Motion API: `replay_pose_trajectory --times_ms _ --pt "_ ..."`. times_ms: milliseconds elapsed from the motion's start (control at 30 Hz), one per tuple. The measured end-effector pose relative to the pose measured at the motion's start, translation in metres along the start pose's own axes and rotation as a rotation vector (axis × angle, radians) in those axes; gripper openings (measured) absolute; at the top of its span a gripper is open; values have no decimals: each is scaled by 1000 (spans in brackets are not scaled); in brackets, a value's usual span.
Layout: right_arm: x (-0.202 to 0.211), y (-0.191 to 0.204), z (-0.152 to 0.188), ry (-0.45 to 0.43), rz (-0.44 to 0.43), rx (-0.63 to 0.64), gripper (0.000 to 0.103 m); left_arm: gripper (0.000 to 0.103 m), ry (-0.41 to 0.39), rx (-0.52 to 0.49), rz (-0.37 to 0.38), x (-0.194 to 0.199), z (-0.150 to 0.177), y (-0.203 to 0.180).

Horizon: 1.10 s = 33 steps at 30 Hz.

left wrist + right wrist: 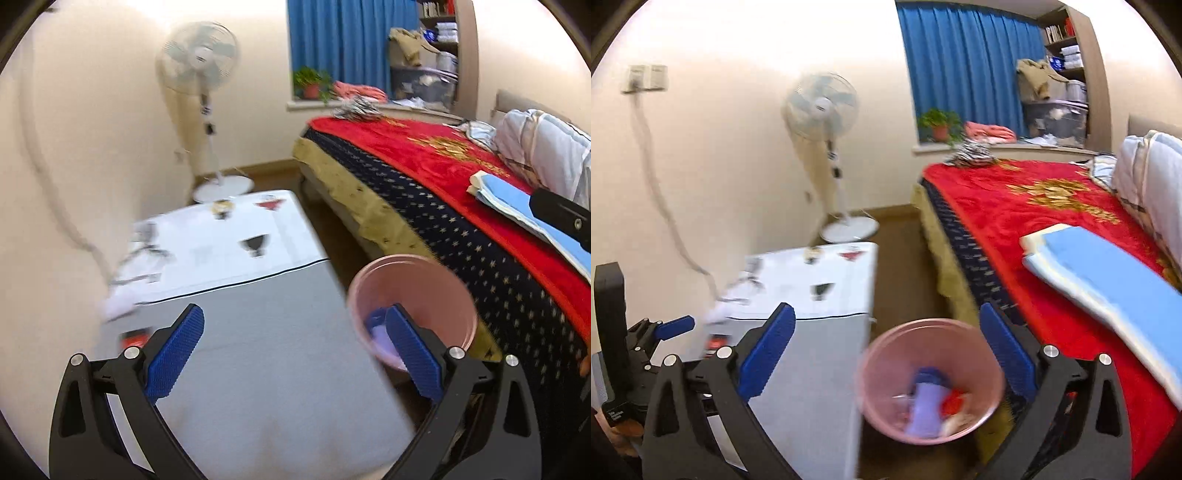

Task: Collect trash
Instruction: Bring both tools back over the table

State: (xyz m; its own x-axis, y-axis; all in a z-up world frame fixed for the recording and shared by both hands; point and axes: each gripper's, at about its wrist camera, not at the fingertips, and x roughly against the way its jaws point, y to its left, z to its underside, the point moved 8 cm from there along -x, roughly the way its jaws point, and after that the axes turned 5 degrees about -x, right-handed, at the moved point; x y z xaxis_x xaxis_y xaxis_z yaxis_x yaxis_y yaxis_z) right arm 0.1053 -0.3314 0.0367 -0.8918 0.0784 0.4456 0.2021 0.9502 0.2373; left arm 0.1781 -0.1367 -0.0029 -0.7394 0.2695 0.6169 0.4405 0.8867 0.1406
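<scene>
Room: cream walls are enclosing a bedroom, with a blue curtain (967, 70) hanging at the far window and a white pedestal fan (827, 110) standing against the far left wall.
Bed: a red blanket with gold pattern (1015, 210) is covering the bed on the right, and a folded light-blue cloth (1108, 273) is lying on its near part.
Worktop: a white box-shaped cabinet (812, 295) is standing left of the bed, its top carrying small dark scraps that are blurring too much to name.
Bin: a round pink plastic bin (871, 373) is sitting on the floor between the cabinet and the bed, near the tools.
Trash: a lilac plastic bottle with a blue cap (925, 398) is lying inside the bin beside red and pale scraps.
Left tool (295, 354): its blue-padded fingers are spreading wide and gripping nothing, pointing over the cabinet, with the bin (458, 295) just to the right.
Right tool (886, 354): its fingers are likewise spreading wide and carrying nothing, with the bin lying between them in view.
</scene>
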Motion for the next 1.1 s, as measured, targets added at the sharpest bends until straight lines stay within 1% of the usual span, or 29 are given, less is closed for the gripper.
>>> replay_pose_trajectory --times_ms 33,67,133,267,367,467,567,667,833,1100 --pt "9 15 10 -3 -19 0 98 96 -7 8 -39 21 14 18" --pt "14 26 16 1 -32 3 98 96 -11 17 -57 31 22 29" --pt "24 50 37 18 -60 12 98 96 -21 53 -118 60 45 58" --pt "33 87 71 74 -98 57 98 96 -15 100 -182 89 78 92" --pt "36 106 85 101 -112 96 98 96 -21 112 -219 102 92 105" --pt "37 123 94 118 -124 129 98 96 -28 146 -243 107 97 120" --pt "36 132 95 116 -125 146 98 96 -17 163 -253 105 102 130" --pt "33 137 95 120 -119 158 98 96 -10 180 -264 100 103 138" --pt "22 138 100 149 -102 155 98 96 5 216 -258 90 105 146" --pt "5 143 110 185 -90 167 98 96 24 230 -268 82 113 155"
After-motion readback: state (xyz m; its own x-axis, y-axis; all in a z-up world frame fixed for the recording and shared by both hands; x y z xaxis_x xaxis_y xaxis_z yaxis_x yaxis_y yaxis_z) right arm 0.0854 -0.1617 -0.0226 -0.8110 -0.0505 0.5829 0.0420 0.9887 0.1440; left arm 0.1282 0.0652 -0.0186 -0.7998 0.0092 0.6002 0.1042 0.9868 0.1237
